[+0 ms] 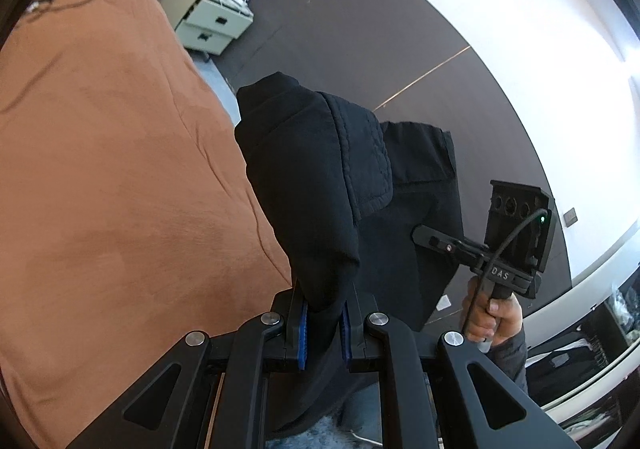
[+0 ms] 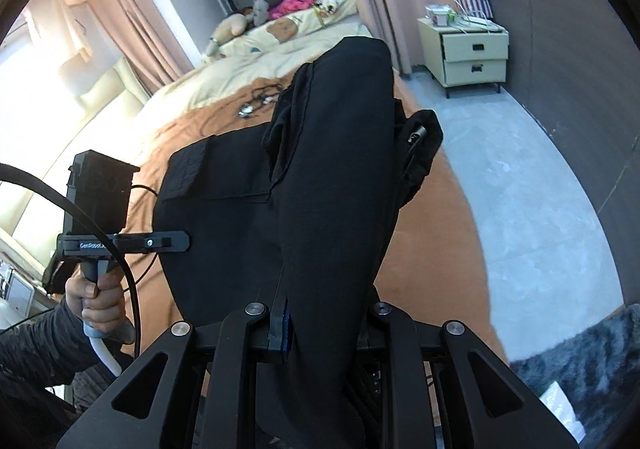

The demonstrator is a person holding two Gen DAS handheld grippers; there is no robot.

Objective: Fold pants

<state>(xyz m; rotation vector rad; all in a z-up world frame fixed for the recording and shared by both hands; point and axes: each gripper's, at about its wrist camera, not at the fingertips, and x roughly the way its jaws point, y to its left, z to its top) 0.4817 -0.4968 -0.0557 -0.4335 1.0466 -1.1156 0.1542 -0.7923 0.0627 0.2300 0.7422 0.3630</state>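
Black pants (image 1: 320, 177) are held up over a bed (image 1: 100, 169) covered with a rust-orange blanket. In the left wrist view, the left tool (image 1: 323, 333) is clamped on a bunched fold of the pants, the cloth pinched between its blue-padded fingers (image 1: 303, 333). The fabric is draped forward over the bed's edge, with a ribbed waistband showing near the top. The right tool (image 1: 424, 237) is seen to the right, gripped by a hand (image 1: 490, 315), its tip against the hanging cloth.

In the right wrist view, the right tool (image 2: 320, 329) is closed on a thick roll of the pants (image 2: 332, 169), which is spread ahead above the blanket; a flapped pocket (image 2: 192, 169) is visible at the left. A pale 2-drawer nightstand (image 2: 468, 53) stands on the grey floor beyond the bed's far corner.
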